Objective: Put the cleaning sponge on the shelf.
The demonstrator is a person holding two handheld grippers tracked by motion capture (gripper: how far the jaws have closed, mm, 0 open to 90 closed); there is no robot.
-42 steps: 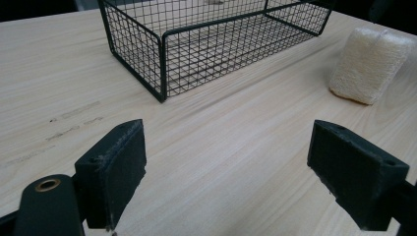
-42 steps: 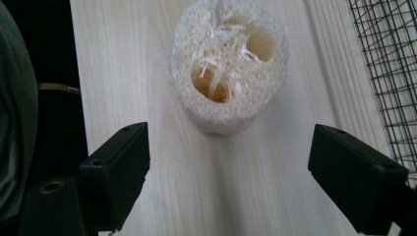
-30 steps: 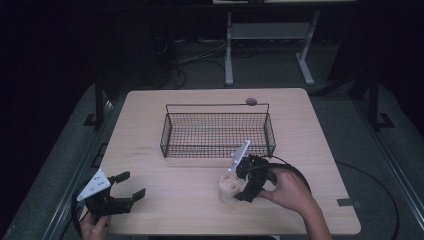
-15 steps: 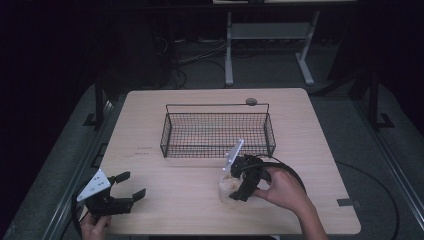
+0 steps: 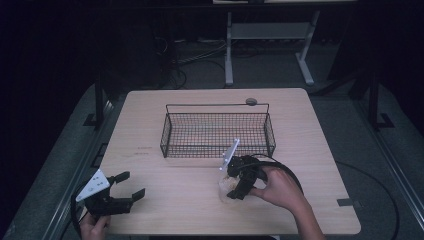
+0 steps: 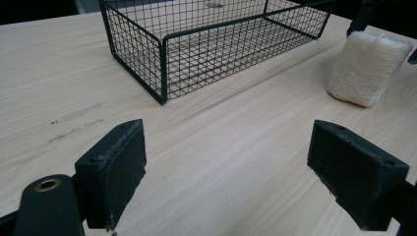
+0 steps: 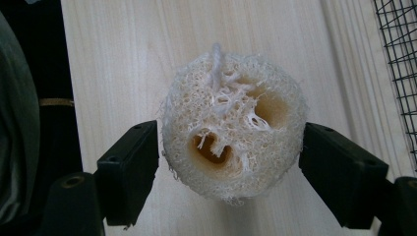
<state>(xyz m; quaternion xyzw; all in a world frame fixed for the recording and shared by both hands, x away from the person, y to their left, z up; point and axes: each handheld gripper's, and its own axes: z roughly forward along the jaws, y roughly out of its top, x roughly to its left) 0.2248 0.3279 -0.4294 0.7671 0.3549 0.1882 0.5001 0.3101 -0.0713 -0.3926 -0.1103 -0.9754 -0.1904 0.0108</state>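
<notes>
A pale, fibrous loofah sponge (image 7: 231, 142) stands on the wooden table (image 5: 310, 130), in front of the black wire basket (image 5: 217, 105). My right gripper (image 7: 228, 164) has just been closing its jaws, and both pads now touch the loofah's sides. In the high view the right gripper (image 5: 231, 187) points down at the loofah (image 5: 225, 188) just in front of the basket's near wall. My left gripper (image 5: 132, 184) rests open at the table's front left corner, nothing between its jaws. From the left gripper (image 6: 226, 162) the loofah (image 6: 366, 69) lies far right.
The wire basket (image 6: 162, 44) holds nothing that I can see. A small round grey disc (image 5: 251, 101) sits at the table's far edge behind the basket. A black cable (image 5: 292, 175) loops behind the right hand. The basket's corner (image 7: 401, 59) lies close to the right gripper.
The right gripper has shifted slightly left and down over the loofah, and its jaws have closed in on it. The left gripper has stayed put.
</notes>
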